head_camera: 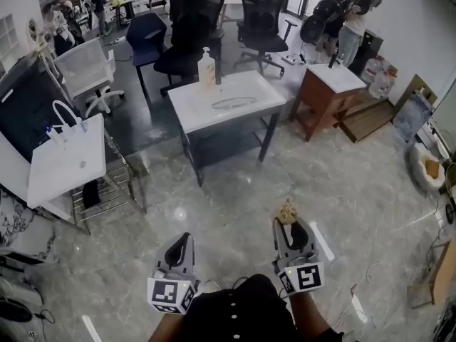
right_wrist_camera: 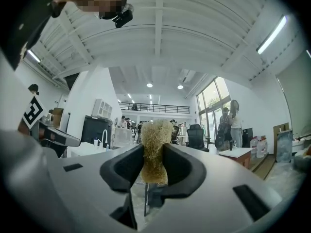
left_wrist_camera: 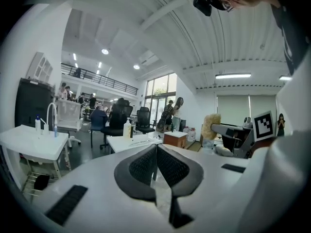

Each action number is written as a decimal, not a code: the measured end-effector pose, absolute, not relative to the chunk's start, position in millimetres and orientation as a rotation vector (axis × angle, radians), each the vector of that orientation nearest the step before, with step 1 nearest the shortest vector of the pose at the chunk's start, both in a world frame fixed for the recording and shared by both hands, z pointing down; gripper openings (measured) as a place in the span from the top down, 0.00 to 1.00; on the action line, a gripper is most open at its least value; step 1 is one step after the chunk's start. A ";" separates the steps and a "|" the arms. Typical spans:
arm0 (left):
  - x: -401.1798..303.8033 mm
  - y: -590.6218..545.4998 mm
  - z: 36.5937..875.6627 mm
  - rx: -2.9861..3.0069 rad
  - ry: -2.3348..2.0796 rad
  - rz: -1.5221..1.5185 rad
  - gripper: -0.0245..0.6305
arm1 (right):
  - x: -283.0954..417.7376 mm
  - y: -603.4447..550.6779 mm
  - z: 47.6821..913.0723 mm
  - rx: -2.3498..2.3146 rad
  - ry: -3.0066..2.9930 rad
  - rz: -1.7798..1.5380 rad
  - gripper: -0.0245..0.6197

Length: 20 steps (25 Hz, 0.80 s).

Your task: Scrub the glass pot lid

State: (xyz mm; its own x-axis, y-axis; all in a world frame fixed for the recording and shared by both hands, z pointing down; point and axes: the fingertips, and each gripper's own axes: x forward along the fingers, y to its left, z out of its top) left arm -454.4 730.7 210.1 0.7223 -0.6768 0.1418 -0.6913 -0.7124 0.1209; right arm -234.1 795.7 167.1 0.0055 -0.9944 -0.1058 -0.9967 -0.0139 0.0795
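Note:
The glass pot lid [head_camera: 233, 102] lies flat on a white table [head_camera: 265, 97] far ahead of me, next to a soap pump bottle [head_camera: 206, 69]. My left gripper [head_camera: 184, 242] is held low at the left, over the floor, its jaws shut with nothing between them [left_wrist_camera: 156, 149]. My right gripper [head_camera: 288, 222] is beside it, shut on a tan loofah scrubber [head_camera: 287, 210] that sticks out past the pads [right_wrist_camera: 154, 149]. Both grippers are well short of the table. The table [left_wrist_camera: 127, 140] and bottle [left_wrist_camera: 127, 128] show small in the left gripper view.
A white sink stand with a faucet [head_camera: 68, 157] is at the left, with a wire rack [head_camera: 107, 191] below. Office chairs [head_camera: 192, 27] stand behind the table. A brown cabinet [head_camera: 324, 95] is at the right, people [head_camera: 353, 20] beyond it. Marble floor [head_camera: 235, 205] lies between me and the table.

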 end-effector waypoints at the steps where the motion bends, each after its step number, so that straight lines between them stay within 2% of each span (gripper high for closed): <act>1: -458.1 728.5 210.4 2.766 -1.095 0.133 0.92 | -237.9 793.5 167.9 -2.219 2.181 0.195 0.75; 9: -460.6 706.1 221.4 2.769 -1.027 0.148 0.92 | -250.0 776.0 178.2 -2.236 2.161 0.140 0.75; 20: -417.4 625.0 237.6 2.737 -1.058 0.199 0.92 | -192.9 695.9 186.7 -2.252 2.160 0.135 0.75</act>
